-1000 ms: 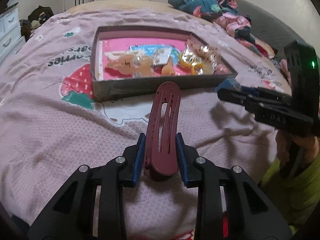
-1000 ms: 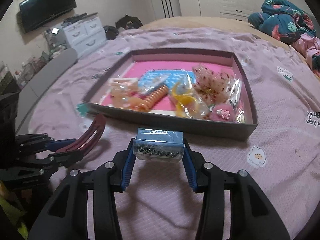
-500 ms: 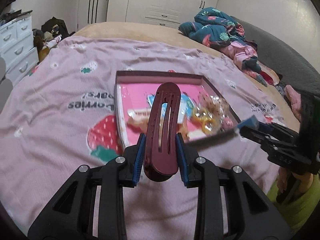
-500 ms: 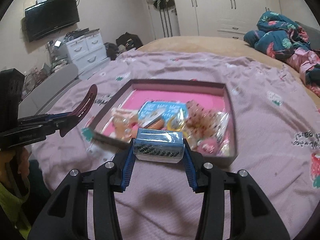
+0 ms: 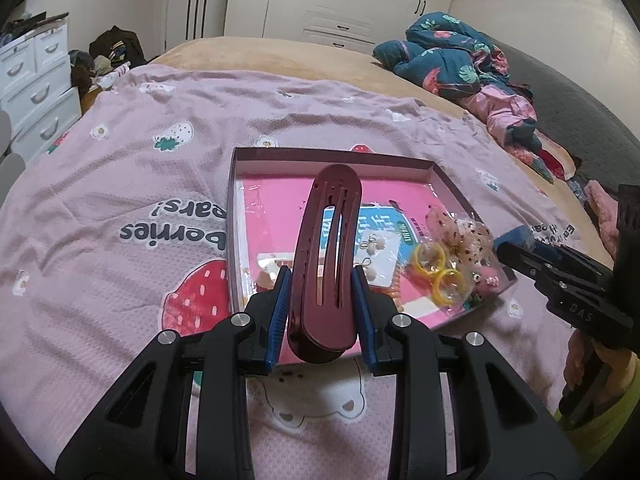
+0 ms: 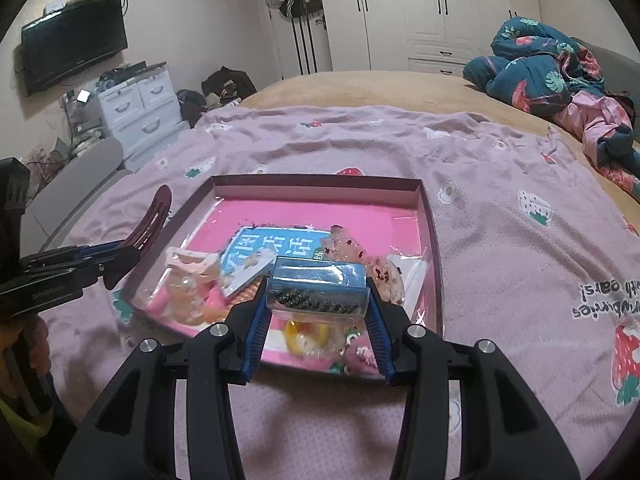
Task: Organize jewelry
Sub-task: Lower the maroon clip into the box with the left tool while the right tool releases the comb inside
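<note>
My left gripper point(image 5: 322, 284) is shut on a long maroon hair clip point(image 5: 326, 256) that stands up over the near edge of a shallow box point(image 5: 332, 158) with a pink floor. My right gripper point(image 6: 318, 300) is shut on a small clear box of dark beads with a blue lid point(image 6: 318, 290), held above the box's near part point(image 6: 320, 182). Inside the box lie a blue card point(image 6: 272, 250), yellow rings in a clear bag point(image 5: 436, 268), a speckled bag point(image 5: 460, 236) and peach-coloured pieces point(image 6: 188, 284). The right gripper point(image 5: 516, 248) shows at the right edge of the left view, the left one point(image 6: 132, 248) at the left edge of the right view.
The box rests on a pink strawberry-print blanket point(image 5: 120, 208) spread over a bed. Crumpled blue and pink clothes point(image 6: 560, 76) lie at the far right. White drawers point(image 6: 136, 112) and a wall television point(image 6: 74, 42) stand to the left, white wardrobes point(image 5: 340, 0) behind.
Both grippers have risen and moved forward over the box, so its inside now lies below them. Each keeps hold of its item.
</note>
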`<state>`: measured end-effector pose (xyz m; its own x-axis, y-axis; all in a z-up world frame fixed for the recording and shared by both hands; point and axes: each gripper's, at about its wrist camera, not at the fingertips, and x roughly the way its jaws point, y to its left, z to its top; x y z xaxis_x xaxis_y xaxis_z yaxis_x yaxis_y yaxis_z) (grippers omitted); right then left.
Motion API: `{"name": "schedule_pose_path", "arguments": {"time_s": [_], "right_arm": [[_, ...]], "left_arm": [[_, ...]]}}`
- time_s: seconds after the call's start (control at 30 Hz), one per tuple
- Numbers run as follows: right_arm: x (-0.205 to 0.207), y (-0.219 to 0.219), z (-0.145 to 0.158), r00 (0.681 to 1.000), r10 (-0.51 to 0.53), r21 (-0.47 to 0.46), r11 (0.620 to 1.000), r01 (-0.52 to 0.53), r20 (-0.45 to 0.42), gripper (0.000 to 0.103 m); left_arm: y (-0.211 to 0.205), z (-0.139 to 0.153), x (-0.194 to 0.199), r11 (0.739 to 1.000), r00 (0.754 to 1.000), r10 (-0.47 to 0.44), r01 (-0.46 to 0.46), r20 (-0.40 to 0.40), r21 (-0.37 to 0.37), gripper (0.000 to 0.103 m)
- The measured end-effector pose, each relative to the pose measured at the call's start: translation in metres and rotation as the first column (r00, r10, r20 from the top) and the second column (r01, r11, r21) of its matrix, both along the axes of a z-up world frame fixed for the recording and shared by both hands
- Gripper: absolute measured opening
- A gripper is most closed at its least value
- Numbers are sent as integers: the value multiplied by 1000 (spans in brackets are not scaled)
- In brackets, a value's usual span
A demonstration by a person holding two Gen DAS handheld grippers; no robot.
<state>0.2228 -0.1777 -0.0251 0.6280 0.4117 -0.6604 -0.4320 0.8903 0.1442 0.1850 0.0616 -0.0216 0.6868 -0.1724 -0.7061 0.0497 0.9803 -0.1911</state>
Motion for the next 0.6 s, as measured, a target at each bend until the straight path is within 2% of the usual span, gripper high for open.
{"name": "schedule_pose_path", "arguments": {"time_s": [0.2,0.43,0.47,0.53,0.6], "right_arm": [[13,15,-19,999,12,-39,999,-13,-35,43],[10,23,-31,998,31,-68,997,-34,-55,44],[10,23,-32,998,31,-70,997,-35,-58,46],[8,22,-32,998,28,-69,997,-32,-57,58],[5,20,-30,998,24,-60,998,-27,-51,60]], "left_arm": [[1,-14,10,1000,999,13,-13,-31,-3,22],[3,-22,11,1000,999,23,-23,-45,-8,22],[3,-22,11,1000,999,25,-26,-44,-6,22],[3,-22,11,1000,999,28,-29,-42,-5,23],[3,-21,10,1000,999,29,-29,-40,-4,25]]}}
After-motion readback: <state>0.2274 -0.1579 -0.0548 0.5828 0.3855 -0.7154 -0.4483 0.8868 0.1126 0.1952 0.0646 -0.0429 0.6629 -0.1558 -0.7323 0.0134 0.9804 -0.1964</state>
